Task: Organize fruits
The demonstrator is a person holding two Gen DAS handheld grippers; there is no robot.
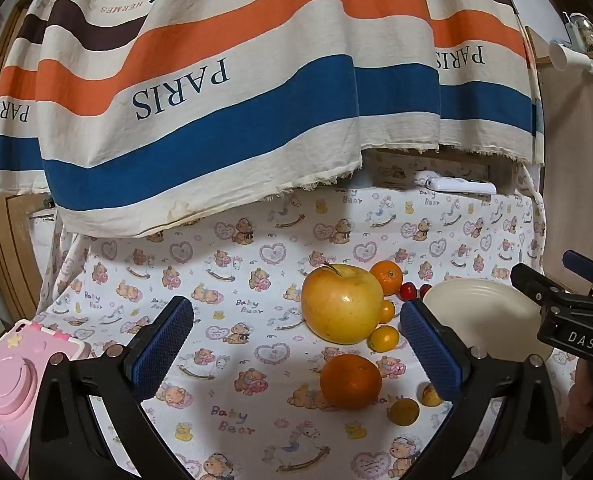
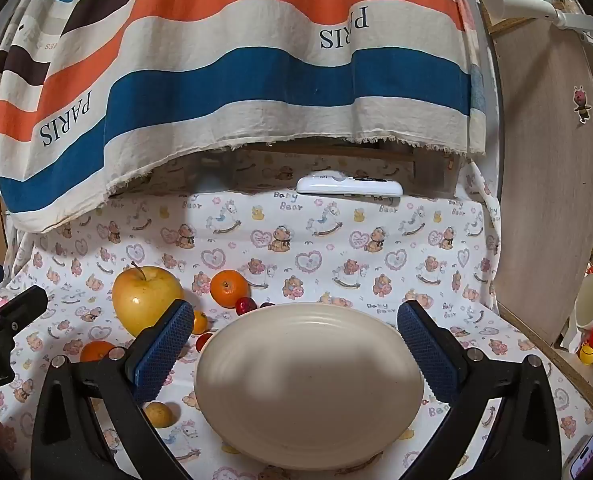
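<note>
A big yellow apple (image 1: 341, 304) sits on the bear-print cloth, with an orange (image 1: 350, 381) in front of it and a smaller orange (image 1: 386, 277) behind. Small yellow fruits (image 1: 383, 338) and red cherries (image 1: 408, 290) lie around them. A cream plate (image 2: 308, 384) stands to their right, empty. My left gripper (image 1: 296, 344) is open above the cloth, apple and orange between its fingers' line. My right gripper (image 2: 294, 350) is open over the plate. In the right wrist view the apple (image 2: 146, 298) and small orange (image 2: 228, 288) lie left of the plate.
A striped "PARIS" cloth (image 1: 216, 92) hangs over the back. A white remote (image 2: 350, 187) lies at the far edge. A pink toy camera (image 1: 12, 384) is at the left. A wooden panel (image 2: 548, 184) and a cup (image 2: 592, 300) stand at the right.
</note>
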